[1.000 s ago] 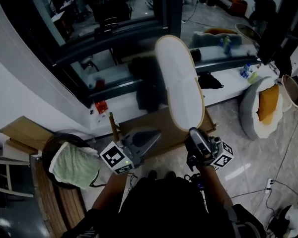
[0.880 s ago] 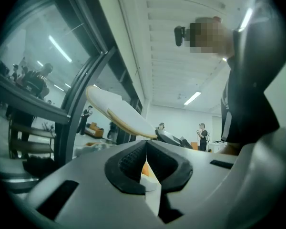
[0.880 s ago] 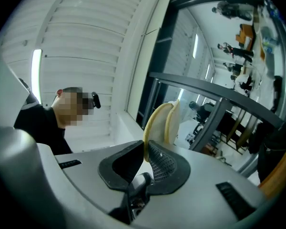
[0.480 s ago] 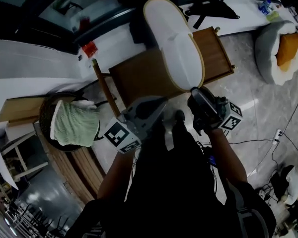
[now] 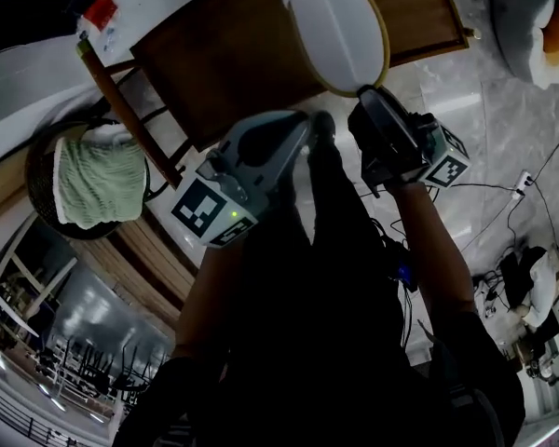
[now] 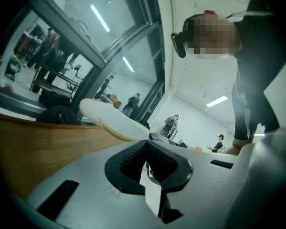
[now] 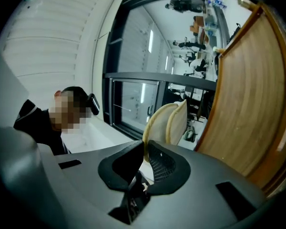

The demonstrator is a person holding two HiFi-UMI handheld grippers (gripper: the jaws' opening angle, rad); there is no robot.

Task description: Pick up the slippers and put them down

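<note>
R gripper (image 5: 365, 96) has its jaws closed down on the rim of the slippers (image 5: 340, 26), pads biting one end edge; prob. gripped there because the pair is thin and flat, so an edge pinch carries both as one stack; the rest sticks out past the jaw tips, over the brown wooden top (image 5: 224, 63), which looks like the likely set-down spot; can't tell whether the far end is clear of the wood or touching it

L gripper (image 5: 315, 124) sits just beside the R one, nose aimed the same way; its jaws are drawn together to a sliver with nothing between them; the L gripper view shows the slippers ahead and to one side, not in its grip; I'd guess it's kept close to steady or take the pair at put-down

Slippers: white flat sole w/ a tan band round the edge, long oval; the R gripper view shows two tan-rimmed ovals close side by side, so it reads as a pair held together; look light, a bit floppy, hotel-type; could fan apart if the pinch slackens

Off to the L, well apart: round dark basket (image 5: 47, 147) w/ a green towel (image 5: 98, 180) in it
</note>
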